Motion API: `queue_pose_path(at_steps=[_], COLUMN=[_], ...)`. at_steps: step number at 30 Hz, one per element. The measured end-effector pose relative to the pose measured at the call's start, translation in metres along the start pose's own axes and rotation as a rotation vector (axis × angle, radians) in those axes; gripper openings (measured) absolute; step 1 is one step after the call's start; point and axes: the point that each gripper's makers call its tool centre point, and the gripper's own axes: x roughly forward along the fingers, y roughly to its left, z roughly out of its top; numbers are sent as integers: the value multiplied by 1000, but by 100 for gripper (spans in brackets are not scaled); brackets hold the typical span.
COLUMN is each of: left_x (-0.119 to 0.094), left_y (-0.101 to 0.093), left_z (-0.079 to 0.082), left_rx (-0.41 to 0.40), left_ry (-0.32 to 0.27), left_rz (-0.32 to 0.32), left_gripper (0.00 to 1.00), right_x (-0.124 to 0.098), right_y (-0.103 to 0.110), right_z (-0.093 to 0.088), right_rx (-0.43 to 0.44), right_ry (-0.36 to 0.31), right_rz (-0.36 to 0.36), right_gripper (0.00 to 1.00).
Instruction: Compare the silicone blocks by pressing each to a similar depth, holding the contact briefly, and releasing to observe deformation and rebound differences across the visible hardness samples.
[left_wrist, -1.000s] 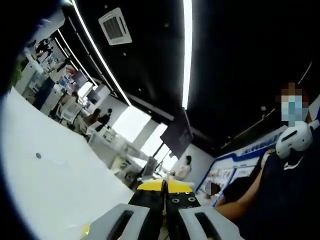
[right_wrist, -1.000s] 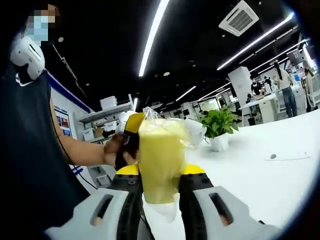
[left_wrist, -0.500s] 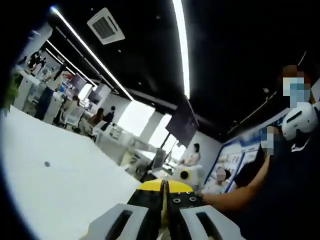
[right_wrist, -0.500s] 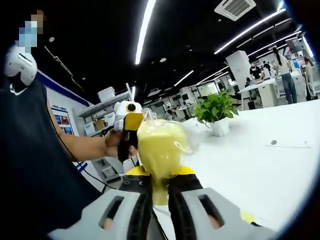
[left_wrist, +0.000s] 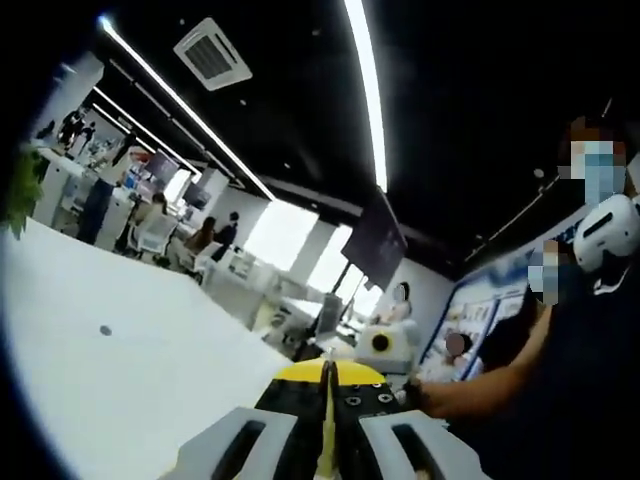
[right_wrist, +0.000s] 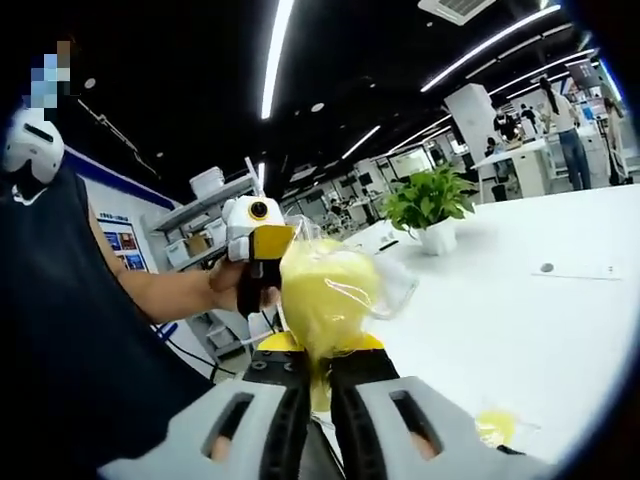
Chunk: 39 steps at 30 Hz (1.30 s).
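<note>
Left gripper view: left claw (left_wrist: 327, 400) closed tight, jaws pressed together with only a thin yellow sliver at the seam; cannot tell what that sliver is. White tabletop (left_wrist: 120, 370) spread out beside and beyond the claw, a small dark dot (left_wrist: 105, 330) on it well apart from the jaws. Right claw's body (left_wrist: 380, 345), white with a round lens, just past the left claw's tips, held by a hand whose arm (left_wrist: 480, 385) runs back to a person in a dark top. Long ceiling lights (left_wrist: 365, 90) overhead.

Right gripper view: right claw (right_wrist: 318, 375) closed hard on a yellow block (right_wrist: 325, 295) in a clear bag, jaws nearly meeting. Block pinched narrow between the jaws, bulging round above them. Left claw (right_wrist: 262, 262), yellow-tipped, just beside the block, gripped by a hand (right_wrist: 228, 287). White tabletop (right_wrist: 520, 330) beyond the block; potted plant (right_wrist: 428, 208) standing on it farther off. Second yellow piece (right_wrist: 497, 425) lying on the tabletop near the right claw's housing.
</note>
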Motion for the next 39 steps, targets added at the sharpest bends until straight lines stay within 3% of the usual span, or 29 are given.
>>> queue_pose_path(at_steps=[2,13,15,17,25,28,29,31,32,34,39], left_x=[-2,-4,-5,-6,-8,-10,-9,-10,-10,-9,-10], left_y=[-1,-1,-2,-1,-4,-12,-10,-9,-9,-11,-13], left_z=[0,-2,-2,-4,-12,-15,-13,-16,-16,-15,-14], left_rx=[-50,-54,-42,23,5,-80,-61,58,65,15,-13], left_ry=[6,5,1,10,45,80,79,93,92,78,53], left_rz=[-11,3,-4,10,12,-23,-17,0,3,-2,-7], left_gripper=[0,0,0,0,0,0,0,0,0,0,0], right_x=[0,2,1,1,-2,-4,-4,-3,-3,-3,-4], right_y=[1,3,5,6,8,10,10,12,12,12,14], right_z=[0,-3,-2,-3,-11,-12,-12,-14,-15,-14,-13], right_rx=[5,20,20,19,17,17,22,26,26,25,28], right_ry=[1,13,14,19,45,44,44,59,63,59,52], right_rz=[3,-6,-4,-6,-11,-6,-3,-1,1,4,8], right_gripper=[1,1,1,1,1,1,1,1,1,1,1])
